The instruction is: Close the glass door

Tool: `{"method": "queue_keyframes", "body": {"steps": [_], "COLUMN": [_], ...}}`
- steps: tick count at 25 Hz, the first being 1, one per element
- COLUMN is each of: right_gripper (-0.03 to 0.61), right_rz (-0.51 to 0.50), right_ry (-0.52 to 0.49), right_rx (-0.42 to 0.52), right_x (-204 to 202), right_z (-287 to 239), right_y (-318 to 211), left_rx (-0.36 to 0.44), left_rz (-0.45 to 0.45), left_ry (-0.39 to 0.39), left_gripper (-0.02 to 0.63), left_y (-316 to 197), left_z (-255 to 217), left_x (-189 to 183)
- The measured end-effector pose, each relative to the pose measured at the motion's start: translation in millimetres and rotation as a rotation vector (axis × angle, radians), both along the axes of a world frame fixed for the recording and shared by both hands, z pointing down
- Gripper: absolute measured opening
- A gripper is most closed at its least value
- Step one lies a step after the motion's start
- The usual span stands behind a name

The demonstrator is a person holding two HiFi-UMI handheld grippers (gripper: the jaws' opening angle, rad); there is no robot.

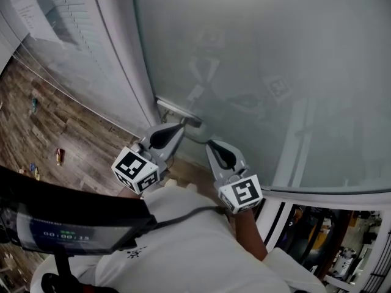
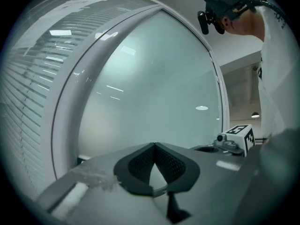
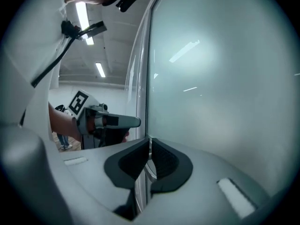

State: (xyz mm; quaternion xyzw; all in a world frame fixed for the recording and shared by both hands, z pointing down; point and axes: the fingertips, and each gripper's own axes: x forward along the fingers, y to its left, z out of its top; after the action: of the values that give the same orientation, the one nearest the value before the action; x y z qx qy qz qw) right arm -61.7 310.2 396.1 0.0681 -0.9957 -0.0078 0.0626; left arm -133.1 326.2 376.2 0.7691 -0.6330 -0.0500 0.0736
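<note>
Head view first: the frosted glass door (image 1: pixel 275 54) was seen filling the upper right of the picture, with its metal handle (image 1: pixel 178 110) jutting out low on the pane, and both claws were held right up at it! The left gripper (image 1: pixel 179 127) was found just below the bar of the metal handle, tips close to it. The right gripper (image 1: pixel 211 145) was set beside it on the right, its tips met by a curved chrome part of that handle. A wood floor (image 1: pixel 55 133) was spread out at the left, slatted blinds (image 1: pixel 67 11) were seen above it, and a white shirt (image 1: pixel 201 249) was caught along the bottom edge.

Over to the right gripper view: the jaws were seen all but together, and a slim chrome strip of the metal handle was pinched between the pads. A narrow grip, no question. The door's upright edge was lined up with the jaws, with frosted pane to its right and a bright room to its left, where the left gripper was also spotted.

Left gripper view: the jaws were seen closed at the tips, and nothing was caught between them. Only pale glass was visible through the small gap beneath.
</note>
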Motion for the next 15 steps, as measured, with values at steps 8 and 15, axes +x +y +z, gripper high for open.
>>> {"method": "queue_keyframes", "body": {"steps": [8,15], "right_gripper": [0.011,0.009], "right_rz": [0.062,0.068], "right_ry": [-0.043,-0.033], "right_rx": [-0.035,-0.03], "right_x": [7,4], "right_z": [-10,-11], "right_y": [-16,-19], "left_rx": [0.006,0.005], "left_rz": [0.002,0.003], "left_ry": [0.009,0.009], "left_gripper": [0.006,0.006], "left_y": [-4,-6], "left_z": [-2,-3], "left_x": [0,1]}}
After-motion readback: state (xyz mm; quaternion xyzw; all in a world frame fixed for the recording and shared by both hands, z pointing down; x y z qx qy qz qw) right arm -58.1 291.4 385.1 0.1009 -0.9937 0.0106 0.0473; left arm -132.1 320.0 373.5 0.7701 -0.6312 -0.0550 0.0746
